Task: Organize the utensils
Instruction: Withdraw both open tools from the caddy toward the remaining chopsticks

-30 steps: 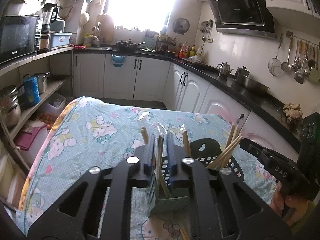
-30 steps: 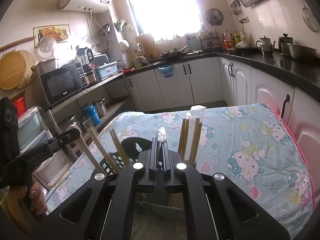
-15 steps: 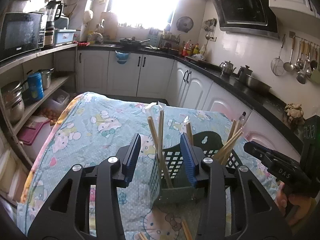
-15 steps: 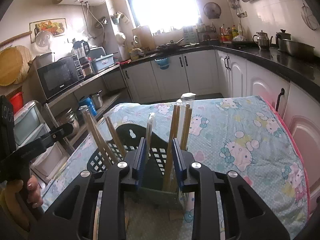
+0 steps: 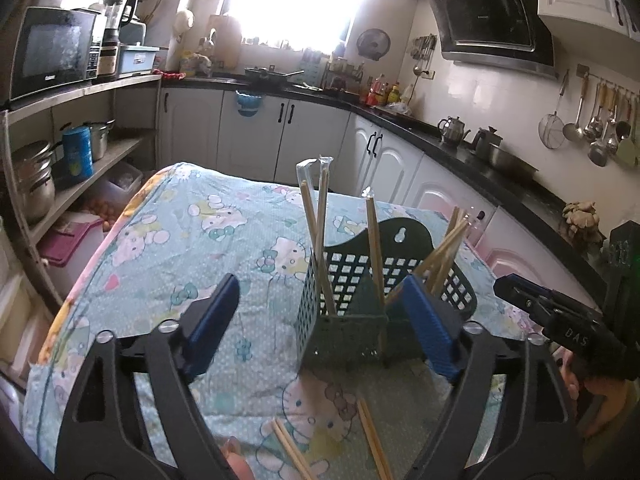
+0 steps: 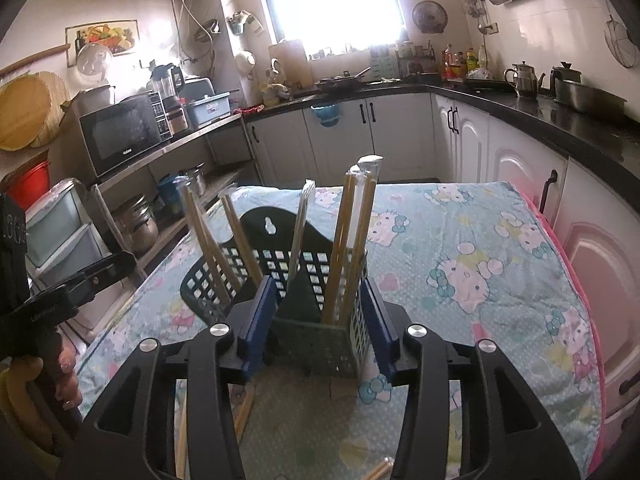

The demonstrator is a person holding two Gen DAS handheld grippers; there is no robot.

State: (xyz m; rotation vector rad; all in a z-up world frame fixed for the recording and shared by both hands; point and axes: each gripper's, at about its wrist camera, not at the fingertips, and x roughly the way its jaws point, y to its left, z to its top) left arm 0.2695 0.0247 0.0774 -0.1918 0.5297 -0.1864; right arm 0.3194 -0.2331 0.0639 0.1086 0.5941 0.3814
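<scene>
A dark green mesh utensil holder [image 5: 352, 300] stands on the Hello Kitty tablecloth [image 5: 224, 240] and holds several wrapped wooden chopsticks [image 5: 320, 232] upright. It also shows in the right wrist view [image 6: 312, 304], with chopsticks [image 6: 352, 240] standing in it. My left gripper [image 5: 320, 324] is open wide and empty just in front of the holder. My right gripper [image 6: 316, 320] is open and empty, its blue pads [image 6: 256, 320] on either side of the holder's front. Loose chopsticks [image 5: 372, 436] lie on the cloth below the left gripper.
Loose chopsticks [image 6: 244, 408] lie on the cloth under the right gripper. White cabinets and a black counter [image 5: 460, 152] run behind and to the right. Open shelves with pots [image 5: 36, 184] and a microwave [image 5: 52, 52] stand at left. The table edge drops off at left.
Both grippers went from shut on wrapped chopsticks to open. The chopsticks now stand in the holder. Both grippers pulled back from it.
</scene>
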